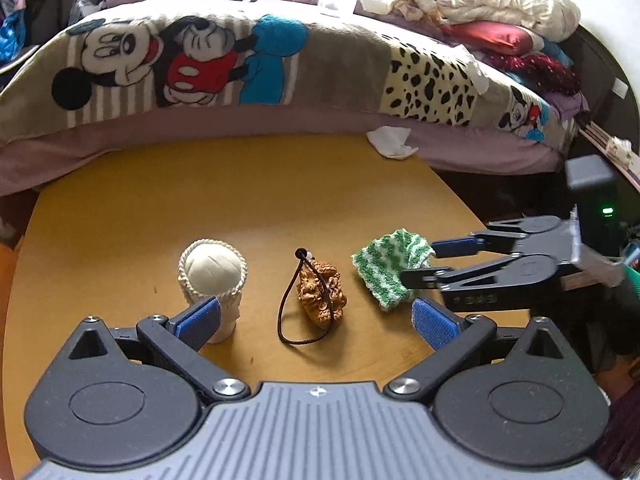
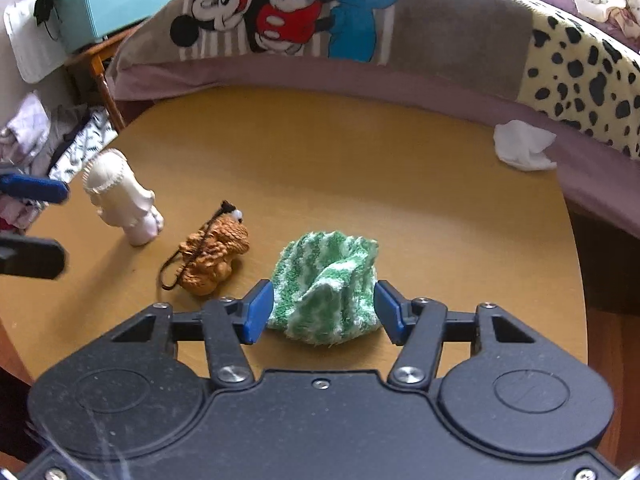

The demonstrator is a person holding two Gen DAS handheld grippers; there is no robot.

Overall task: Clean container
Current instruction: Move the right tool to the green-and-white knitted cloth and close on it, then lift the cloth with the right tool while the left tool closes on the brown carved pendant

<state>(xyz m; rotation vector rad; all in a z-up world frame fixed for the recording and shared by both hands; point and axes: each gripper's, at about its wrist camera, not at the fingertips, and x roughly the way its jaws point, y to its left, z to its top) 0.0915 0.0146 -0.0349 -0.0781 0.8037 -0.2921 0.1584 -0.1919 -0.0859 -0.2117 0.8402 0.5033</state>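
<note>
While we hold both tools over the round yellow table, three small things sit in a row across it. From the left wrist view, the white container (a small ribbed figure-like vessel with a rope-patterned rim) stands upright at about ten o'clock from our left gripper, just behind its left blue pad. The carved brown charm with its dark cord loop lies at twelve o'clock, between the fingers' line but apart from both pads. Our left gripper's jaws are spread wide and hold nothing.

At two o'clock lies the green-and-white cloth, bunched up, with our right gripper reaching in from three o'clock. From the right wrist view, that cloth sits between the blue pads of the right gripper, which stand apart on either side of it; whether the pads already touch the fabric we cannot tell. The container stands well off at ten o'clock there, with the charm between it and the cloth.

A crumpled white tissue rests at the table's far edge, against the bed with its cartoon blanket.
</note>
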